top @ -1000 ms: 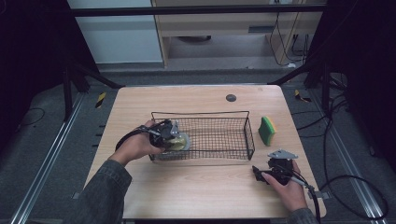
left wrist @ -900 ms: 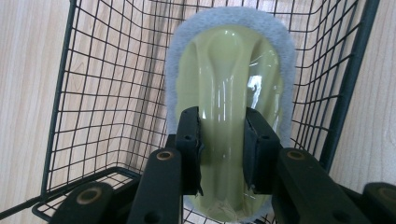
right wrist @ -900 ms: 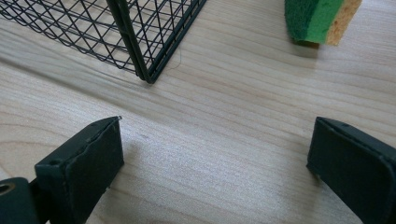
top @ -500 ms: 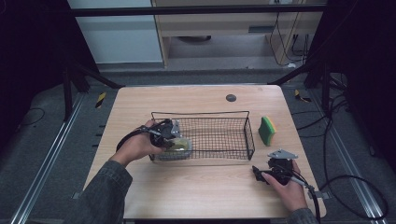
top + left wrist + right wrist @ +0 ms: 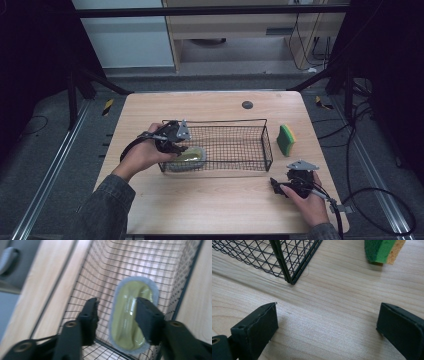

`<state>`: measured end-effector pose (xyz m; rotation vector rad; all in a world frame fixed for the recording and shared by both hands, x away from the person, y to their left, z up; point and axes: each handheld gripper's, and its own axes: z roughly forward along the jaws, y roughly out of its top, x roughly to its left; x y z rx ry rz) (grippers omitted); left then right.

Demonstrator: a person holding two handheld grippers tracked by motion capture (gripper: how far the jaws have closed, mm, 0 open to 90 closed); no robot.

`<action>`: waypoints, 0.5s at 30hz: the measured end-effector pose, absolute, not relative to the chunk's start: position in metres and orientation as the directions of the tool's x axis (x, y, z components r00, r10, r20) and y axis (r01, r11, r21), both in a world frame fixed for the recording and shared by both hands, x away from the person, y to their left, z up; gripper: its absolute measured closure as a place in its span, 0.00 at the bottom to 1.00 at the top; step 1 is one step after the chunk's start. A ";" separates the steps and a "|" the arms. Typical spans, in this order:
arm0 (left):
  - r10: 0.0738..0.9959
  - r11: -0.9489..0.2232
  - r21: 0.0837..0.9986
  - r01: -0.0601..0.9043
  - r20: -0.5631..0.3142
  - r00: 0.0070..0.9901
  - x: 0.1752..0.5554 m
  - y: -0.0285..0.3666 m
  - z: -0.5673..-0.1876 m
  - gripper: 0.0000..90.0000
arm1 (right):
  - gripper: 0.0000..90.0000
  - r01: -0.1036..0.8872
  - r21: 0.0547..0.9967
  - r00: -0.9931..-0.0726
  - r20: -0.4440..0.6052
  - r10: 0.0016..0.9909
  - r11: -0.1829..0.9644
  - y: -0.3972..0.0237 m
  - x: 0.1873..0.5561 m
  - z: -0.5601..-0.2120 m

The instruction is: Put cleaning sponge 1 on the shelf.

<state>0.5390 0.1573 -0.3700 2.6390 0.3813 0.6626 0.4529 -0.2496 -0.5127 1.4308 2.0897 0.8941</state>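
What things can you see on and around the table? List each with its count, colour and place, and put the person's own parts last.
table: one, light wood, centre of the high view.
basket: one, black wire, mid-table.
pad: one, yellow-green with a pale grey rim, lying in the basket's left end.
sponge: one, green and yellow, on the table right of the basket.
disc: one, dark, near the table's far edge.
left claw: one, black, above the pad, jaws just opening, apart from it.
right claw: one, black, open, low over the table's near right.
hands: two, each holding a claw.
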 end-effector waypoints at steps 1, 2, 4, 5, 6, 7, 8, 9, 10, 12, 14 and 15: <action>0.364 -0.882 0.437 0.176 0.395 0.844 0.538 0.158 -0.368 0.49 | 0.04 0.640 0.726 -0.359 -0.006 0.933 0.251 -0.250 0.453 -0.513; 0.386 -0.871 0.454 0.186 0.398 0.832 0.538 0.160 -0.367 0.44 | 0.04 0.641 0.726 -0.359 -0.006 0.933 0.251 -0.250 0.453 -0.513; 0.437 -0.847 0.486 0.216 0.405 0.803 0.535 0.164 -0.363 0.35 | 0.04 0.640 0.726 -0.359 -0.006 0.933 0.251 -0.250 0.453 -0.513; 0.462 -0.830 0.509 0.229 0.397 0.793 0.534 0.166 -0.363 0.30 | 0.04 0.641 0.725 -0.359 -0.006 0.933 0.252 -0.250 0.453 -0.513; 0.498 -0.806 0.537 0.251 0.384 0.777 0.533 0.170 -0.362 0.26 | 0.04 0.641 0.725 -0.359 -0.006 0.933 0.251 -0.250 0.453 -0.513; 0.531 -0.782 0.560 0.273 0.370 0.762 0.531 0.174 -0.361 0.23 | 0.04 0.641 0.725 -0.360 -0.006 0.933 0.252 -0.250 0.453 -0.513; 0.562 -0.760 0.578 0.297 0.355 0.747 0.530 0.179 -0.361 0.20 | 0.04 0.641 0.725 -0.359 -0.006 0.933 0.252 -0.250 0.453 -0.513; 0.592 -0.737 0.592 0.325 0.333 0.734 0.528 0.183 -0.362 0.17 | 0.04 0.641 0.725 -0.359 -0.006 0.933 0.252 -0.250 0.453 -0.513; 0.620 -0.713 0.608 0.350 0.313 0.719 0.527 0.189 -0.364 0.15 | 0.04 0.641 0.725 -0.359 -0.006 0.933 0.252 -0.250 0.453 -0.513; 0.671 -0.672 0.630 0.390 0.296 0.680 0.522 0.200 -0.367 0.13 | 0.04 0.642 0.724 -0.360 -0.006 0.933 0.252 -0.250 0.453 -0.512; 0.711 -0.628 0.657 0.417 0.266 0.651 0.517 0.211 -0.372 0.11 | 0.04 0.641 0.725 -0.359 -0.006 0.933 0.251 -0.250 0.453 -0.513; 0.727 -0.611 0.666 0.428 0.257 0.637 0.514 0.216 -0.374 0.10 | 0.04 0.641 0.726 -0.358 -0.005 0.934 0.250 -0.250 0.453 -0.513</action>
